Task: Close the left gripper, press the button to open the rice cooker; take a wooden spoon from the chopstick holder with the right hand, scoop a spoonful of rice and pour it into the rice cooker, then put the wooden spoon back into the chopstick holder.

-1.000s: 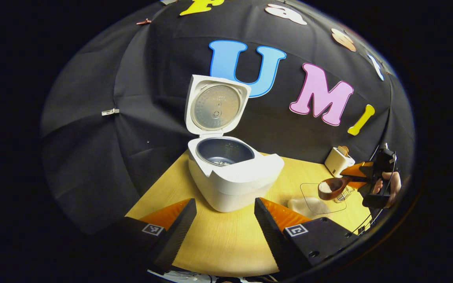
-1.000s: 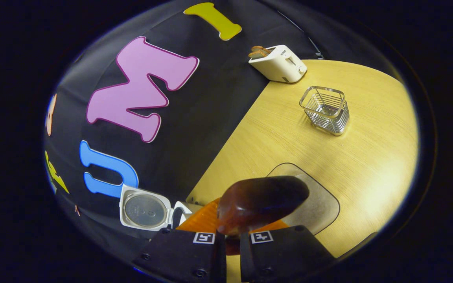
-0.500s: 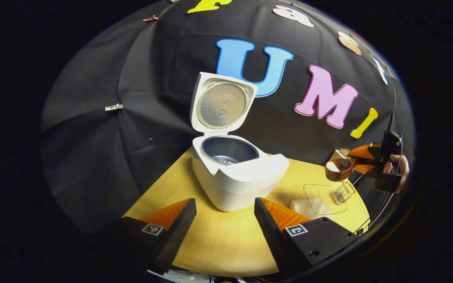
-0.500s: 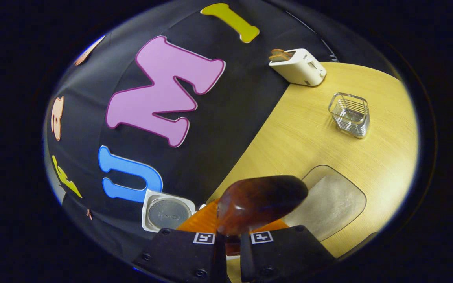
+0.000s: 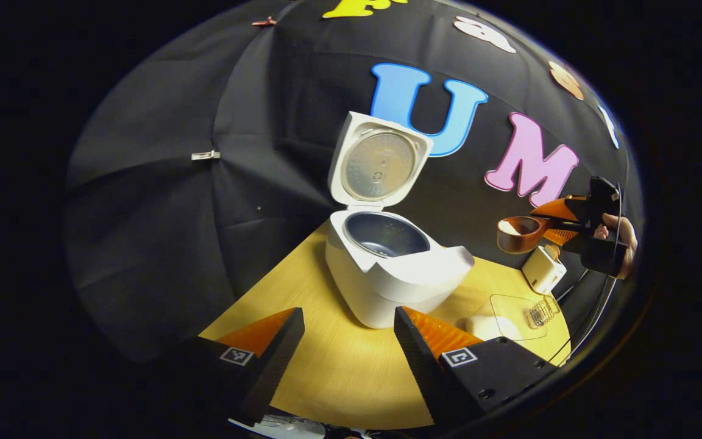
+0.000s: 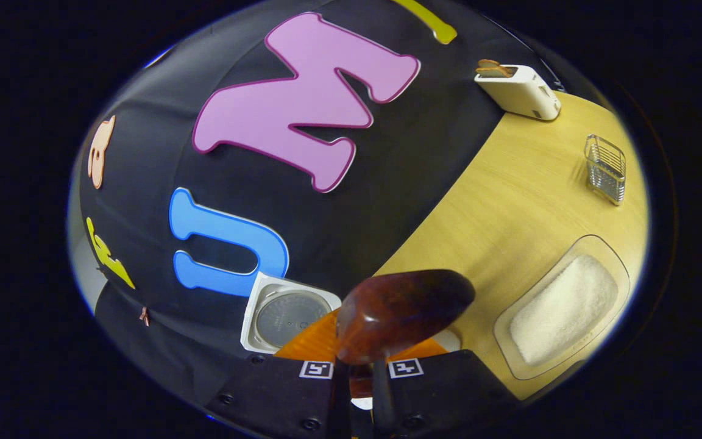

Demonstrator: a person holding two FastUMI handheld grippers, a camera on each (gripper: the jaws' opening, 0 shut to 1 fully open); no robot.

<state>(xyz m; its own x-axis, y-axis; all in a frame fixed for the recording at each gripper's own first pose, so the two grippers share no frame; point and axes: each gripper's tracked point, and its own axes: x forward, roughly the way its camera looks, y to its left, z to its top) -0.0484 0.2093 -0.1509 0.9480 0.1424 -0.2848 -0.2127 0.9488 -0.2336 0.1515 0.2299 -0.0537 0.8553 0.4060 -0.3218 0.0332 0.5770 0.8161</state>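
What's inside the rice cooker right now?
The rice cooker, lid up, shows a dark inner pot with a few pale grains at the bottom. Its near rim hides the pot's front part.

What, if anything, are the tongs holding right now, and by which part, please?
The right tongs grip the wooden spoon by its handle, just behind the rice-filled bowl. The left tongs hold nothing.

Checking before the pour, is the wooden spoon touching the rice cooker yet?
Apart. In the left gripper view the wooden spoon hangs in the air, with dark wall between it and the rice cooker.
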